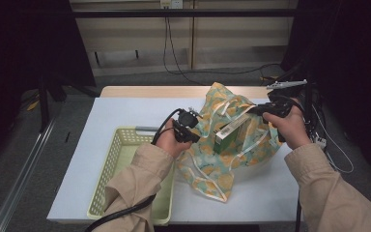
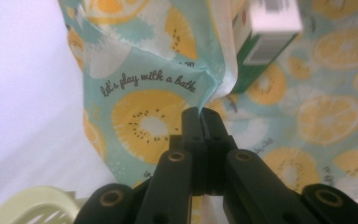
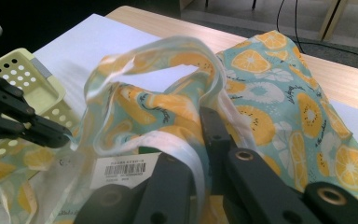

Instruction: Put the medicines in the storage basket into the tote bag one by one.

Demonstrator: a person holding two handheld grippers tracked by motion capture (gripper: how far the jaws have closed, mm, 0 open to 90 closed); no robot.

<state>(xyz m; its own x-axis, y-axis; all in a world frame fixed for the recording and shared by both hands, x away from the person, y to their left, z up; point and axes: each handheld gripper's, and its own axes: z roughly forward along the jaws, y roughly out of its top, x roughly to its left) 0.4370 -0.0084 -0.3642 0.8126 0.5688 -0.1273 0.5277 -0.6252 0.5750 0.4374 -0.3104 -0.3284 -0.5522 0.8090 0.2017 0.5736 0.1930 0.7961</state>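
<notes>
A teal cloth bag [image 1: 232, 162] printed with orange slices lies open on the white table cover. A green box [image 1: 229, 135] with a white barcode label [image 3: 123, 170] stands inside it. My left gripper [image 1: 193, 130] is shut on the bag's left edge; in the left gripper view its jaws [image 2: 199, 113] meet on a fold of the cloth [image 2: 154, 126], with the box [image 2: 265, 42] beyond. My right gripper [image 1: 257, 110] is shut on the bag's white-trimmed rim at the far right. In the right gripper view the white strap [image 3: 186, 154] runs between its jaws [image 3: 195, 140]. The bag's mouth is held apart between both grippers.
A pale yellow perforated basket [image 1: 121, 159] sits at the front left of the table, beside my left forearm. The table's wooden far edge [image 1: 149, 91] shows behind the white cover [image 1: 125, 116]. Cables trail on the floor beyond.
</notes>
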